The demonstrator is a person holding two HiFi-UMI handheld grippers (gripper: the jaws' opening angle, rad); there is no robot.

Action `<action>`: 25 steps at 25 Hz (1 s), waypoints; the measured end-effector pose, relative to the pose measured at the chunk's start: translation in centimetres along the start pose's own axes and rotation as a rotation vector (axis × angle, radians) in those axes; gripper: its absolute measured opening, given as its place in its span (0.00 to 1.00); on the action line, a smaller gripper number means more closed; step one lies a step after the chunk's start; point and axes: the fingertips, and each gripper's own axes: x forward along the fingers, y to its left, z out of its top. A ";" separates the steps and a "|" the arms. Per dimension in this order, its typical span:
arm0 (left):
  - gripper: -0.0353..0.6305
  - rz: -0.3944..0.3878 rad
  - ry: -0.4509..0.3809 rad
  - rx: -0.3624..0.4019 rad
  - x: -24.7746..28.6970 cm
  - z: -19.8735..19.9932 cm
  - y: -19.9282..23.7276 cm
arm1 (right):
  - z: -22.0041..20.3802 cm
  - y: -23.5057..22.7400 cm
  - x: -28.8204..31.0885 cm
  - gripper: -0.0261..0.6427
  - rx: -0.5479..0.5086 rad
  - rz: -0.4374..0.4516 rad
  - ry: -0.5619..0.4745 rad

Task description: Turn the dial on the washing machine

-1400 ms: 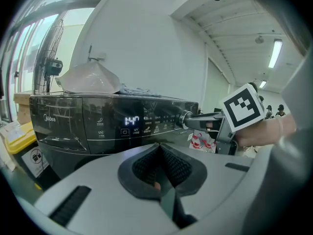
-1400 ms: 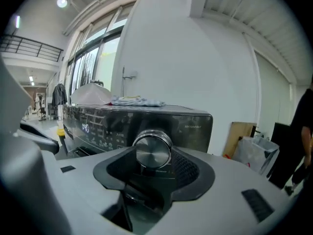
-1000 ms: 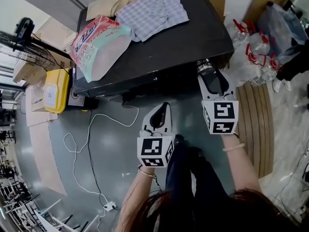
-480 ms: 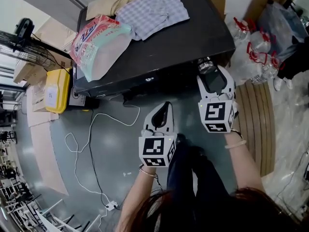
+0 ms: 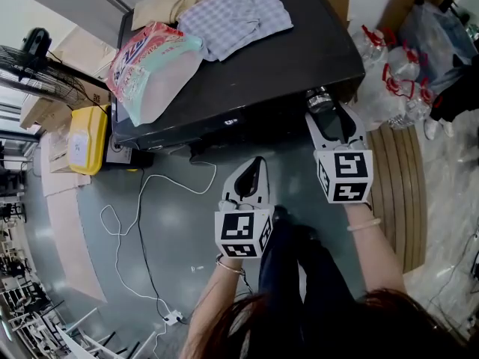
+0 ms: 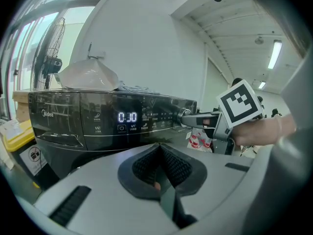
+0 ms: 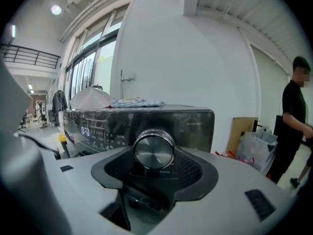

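Close in front of your legs, your left gripper (image 5: 255, 164) is pinched shut on nothing. It sits back from the panel, I'd say so it doesn't block your view or bump a button. Just ahead, your right gripper (image 5: 331, 111) is up against the front of the washing machine (image 5: 299, 58) with the dial (image 7: 154, 151) squarely between its jaws. They've just been opening and now stand wide on either side of the knob without pinching it. That reads to me as a let-go, so you'd need to close on it before any twist. The dial sits at the right end of the control panel, and the lit display (image 6: 127, 117) is well to its left. Further back, on the lid, a detergent bag (image 5: 153, 66) and a pile of clothes (image 5: 236, 13) lie clear of the work.
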 end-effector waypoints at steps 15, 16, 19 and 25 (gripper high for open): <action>0.08 -0.008 0.006 -0.001 0.0 -0.3 -0.7 | 0.0 1.0 -0.2 0.48 -0.209 -0.012 0.027; 0.08 -0.009 0.007 0.000 0.0 -0.4 -0.7 | 0.0 1.0 -0.2 0.48 -0.218 -0.013 0.029; 0.08 -0.009 0.007 0.001 0.1 -0.4 -0.8 | 0.0 1.0 0.0 0.48 -0.257 -0.020 0.032; 0.08 -0.011 0.004 0.000 0.2 -0.3 -1.0 | 0.0 0.6 0.2 0.45 -0.260 -0.032 0.038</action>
